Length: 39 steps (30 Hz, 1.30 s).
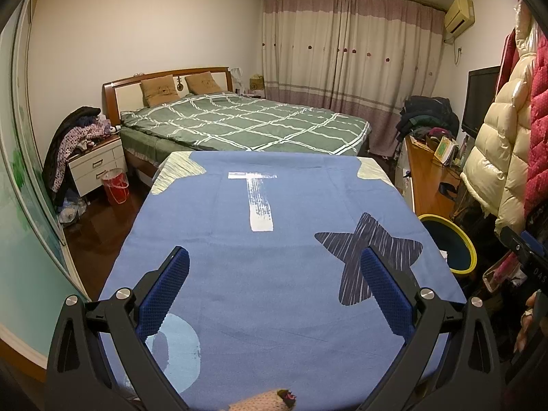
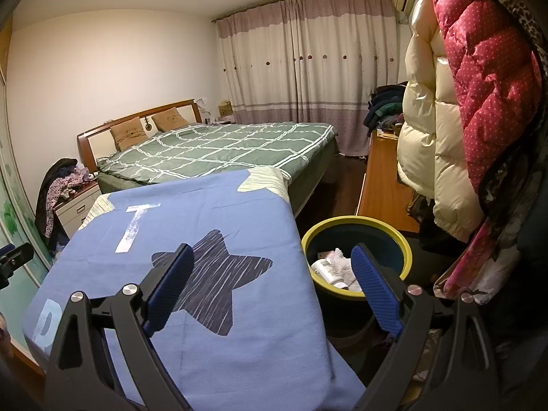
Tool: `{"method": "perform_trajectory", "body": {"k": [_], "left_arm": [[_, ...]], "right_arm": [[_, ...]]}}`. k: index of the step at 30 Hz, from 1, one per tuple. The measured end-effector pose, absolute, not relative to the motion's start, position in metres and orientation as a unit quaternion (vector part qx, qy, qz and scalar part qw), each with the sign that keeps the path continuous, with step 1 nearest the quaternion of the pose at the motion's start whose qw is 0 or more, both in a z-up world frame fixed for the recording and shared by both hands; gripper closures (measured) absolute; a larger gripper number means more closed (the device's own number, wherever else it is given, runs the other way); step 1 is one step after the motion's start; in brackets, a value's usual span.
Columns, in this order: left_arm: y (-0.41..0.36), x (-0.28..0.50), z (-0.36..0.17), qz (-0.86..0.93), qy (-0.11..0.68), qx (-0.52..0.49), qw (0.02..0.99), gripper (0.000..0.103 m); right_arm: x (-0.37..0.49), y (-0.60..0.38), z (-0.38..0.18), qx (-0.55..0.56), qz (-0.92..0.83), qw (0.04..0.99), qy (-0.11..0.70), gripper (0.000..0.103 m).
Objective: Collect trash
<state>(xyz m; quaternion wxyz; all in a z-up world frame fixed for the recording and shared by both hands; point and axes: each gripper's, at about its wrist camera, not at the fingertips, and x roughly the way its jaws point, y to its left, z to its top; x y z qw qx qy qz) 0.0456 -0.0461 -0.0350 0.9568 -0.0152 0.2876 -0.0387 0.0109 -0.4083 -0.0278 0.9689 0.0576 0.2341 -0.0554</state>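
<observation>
Bin [image 2: 356, 257] beside the table's [image 1: 274, 274] right edge holds trash; both claws, left [image 1: 274, 287] and right [image 2: 274, 284], gape empty, so knocking it could spill everything.

a cloth-covered table [image 1: 267, 274] stands in front, with the bed [image 1: 239, 123] behind it. a bin [image 2: 356, 260] sits on the floor just right of the table, holding a bottle [image 2: 325, 269] and crumpled paper [image 2: 342, 260]. a nightstand [image 1: 97, 166] stands left of the bed, a bucket [image 1: 114, 185] before it. coats [image 2: 445, 102] hang at right.
</observation>
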Motion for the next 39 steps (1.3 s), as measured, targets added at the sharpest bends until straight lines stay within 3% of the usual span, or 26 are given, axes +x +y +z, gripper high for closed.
{"method": "perform_trajectory", "body": {"k": [39], "left_arm": [[-0.0526, 0.0510, -0.0441, -0.041, 0.290, -0.012, 0.956, 0.005]], "right_arm": [[0.0160, -0.4018, -0.0364, 0.060, -0.050, 0.967, 0.242, 0.015]]}}
